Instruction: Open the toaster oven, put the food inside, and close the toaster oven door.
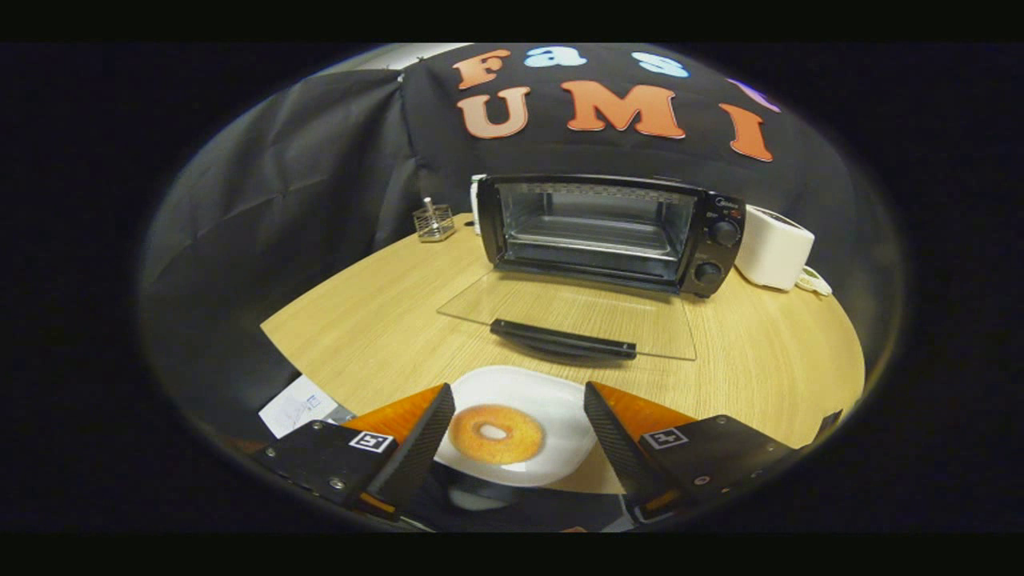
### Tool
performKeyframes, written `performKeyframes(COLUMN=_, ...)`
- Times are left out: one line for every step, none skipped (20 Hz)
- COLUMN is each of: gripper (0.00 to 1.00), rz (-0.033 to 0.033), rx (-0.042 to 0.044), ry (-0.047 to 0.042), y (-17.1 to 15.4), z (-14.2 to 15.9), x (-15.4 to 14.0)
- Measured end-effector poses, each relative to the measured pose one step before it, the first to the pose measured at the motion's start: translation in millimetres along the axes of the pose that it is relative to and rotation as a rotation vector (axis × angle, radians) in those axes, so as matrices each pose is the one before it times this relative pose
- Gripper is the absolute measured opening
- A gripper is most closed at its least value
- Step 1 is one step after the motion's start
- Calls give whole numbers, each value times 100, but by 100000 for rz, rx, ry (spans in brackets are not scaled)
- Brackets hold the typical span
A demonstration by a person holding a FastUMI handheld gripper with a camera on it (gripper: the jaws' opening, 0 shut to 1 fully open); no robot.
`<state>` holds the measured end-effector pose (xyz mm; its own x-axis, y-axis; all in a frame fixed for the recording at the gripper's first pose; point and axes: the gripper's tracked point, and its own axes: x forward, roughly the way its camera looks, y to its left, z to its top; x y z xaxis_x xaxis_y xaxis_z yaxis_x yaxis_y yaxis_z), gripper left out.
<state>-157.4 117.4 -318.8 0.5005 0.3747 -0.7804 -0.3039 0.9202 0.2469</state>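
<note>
A black toaster oven [612, 232] stands at the back of the wooden table. Its glass door [576, 308] lies folded down flat toward me, handle [562, 338] at its near edge, and the wire rack shows inside. A golden ring-shaped donut [496, 434] rests on a white plate [552, 400] at the table's near edge. My gripper [518, 392] is open, its fingers spread either side of the donut and above the plate, touching nothing. The donut lies between the fingers, slightly toward the left one.
A small metal holder [434, 224] stands left of the oven. A white appliance [773, 246] with a cord sits to the oven's right. A paper sheet [298, 405] lies off the table's near left corner. Black cloth hangs behind and to the left.
</note>
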Motion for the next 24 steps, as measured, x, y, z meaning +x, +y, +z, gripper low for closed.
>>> performKeyframes(gripper=97, rz=235, rx=-825, ry=994, y=145, z=-599, x=-219)
performKeyframes(gripper=97, rz=711, rx=-417, ry=1352, y=291, z=-750, x=-157)
performKeyframes(gripper=97, rz=904, rx=-124, ry=1285, y=315, z=-530, x=86)
performKeyframes(gripper=97, rz=865, rx=-86, ry=713, y=292, z=-467, x=51)
performKeyframes(gripper=97, rz=660, rx=86, ry=740, y=270, z=-299, x=127)
performKeyframes(gripper=96, rz=900, rx=-254, ry=806, y=373, z=-360, x=177)
performKeyframes(gripper=94, rz=257, rx=-534, ry=932, y=219, z=-292, x=253)
performKeyframes(gripper=92, rz=-607, rx=-526, ry=1577, y=-29, z=-510, x=275)
performKeyframes(gripper=90, rz=-2060, rx=-1151, ry=728, y=-326, z=-207, x=244)
performKeyframes(gripper=89, rz=-1716, rx=-965, ry=599, y=-274, z=-248, x=99)
performKeyframes(gripper=88, rz=-794, rx=-435, ry=66, y=-34, z=-91, x=178)
performKeyframes(gripper=83, rz=-258, rx=273, ry=-201, y=153, z=8, x=159)
performKeyframes(gripper=81, rz=-199, rx=1086, ry=-804, y=60, z=166, x=117)
performKeyframes(gripper=79, rz=-218, rx=1258, ry=-88, y=-47, z=-55, x=124)
performKeyframes(gripper=76, rz=-205, rx=1275, ry=-107, y=43, z=-6, x=-42)
performKeyframes(gripper=68, rz=-167, rx=1038, ry=-427, y=22, z=53, x=167)
performKeyframes(gripper=63, rz=-151, rx=1346, ry=-196, y=-62, z=28, x=103)
performKeyframes(gripper=53, rz=-188, rx=1217, ry=-609, y=-160, z=22, x=6)
performKeyframes(gripper=47, rz=-135, rx=1923, ry=-261, y=-152, z=89, x=-109)
performKeyframes(gripper=41, rz=204, rx=2243, ry=-567, y=22, z=57, x=55)
performKeyframes(gripper=37, rz=-29, rx=2333, ry=-1079, y=-130, z=286, x=5)
performKeyframes(gripper=32, rz=277, rx=2813, ry=-2088, y=-111, z=505, x=-77)
performKeyframes(gripper=31, rz=947, rx=3236, ry=-2645, y=-23, z=778, x=-213)
performKeyframes(gripper=30, rz=1505, rx=3106, ry=-2635, y=254, z=727, x=-64)
